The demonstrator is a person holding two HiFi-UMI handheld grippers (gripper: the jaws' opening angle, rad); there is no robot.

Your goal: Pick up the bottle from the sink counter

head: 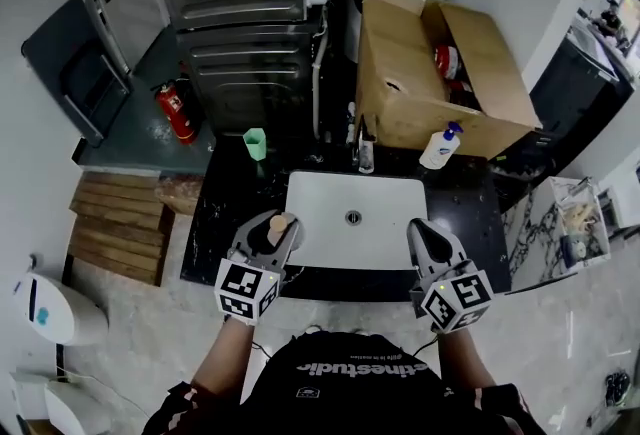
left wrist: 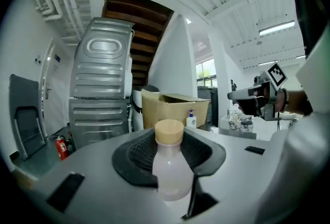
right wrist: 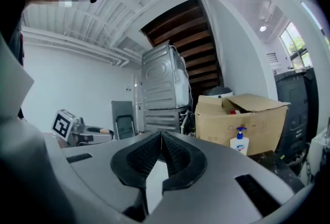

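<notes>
Left gripper [head: 281, 227], lower left of centre in the head view, is clamped on the bottle [left wrist: 169, 169]: pale translucent body with a tan cap, gripped between part-spread pads over the front left corner of the white sink [head: 385, 223]. Right gripper [head: 428, 235], lower right of centre, carries nothing, its jaws closed together, over the sink's front right edge

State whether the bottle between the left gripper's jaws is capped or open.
Capped: a tan cap sits on the bottle.
</notes>
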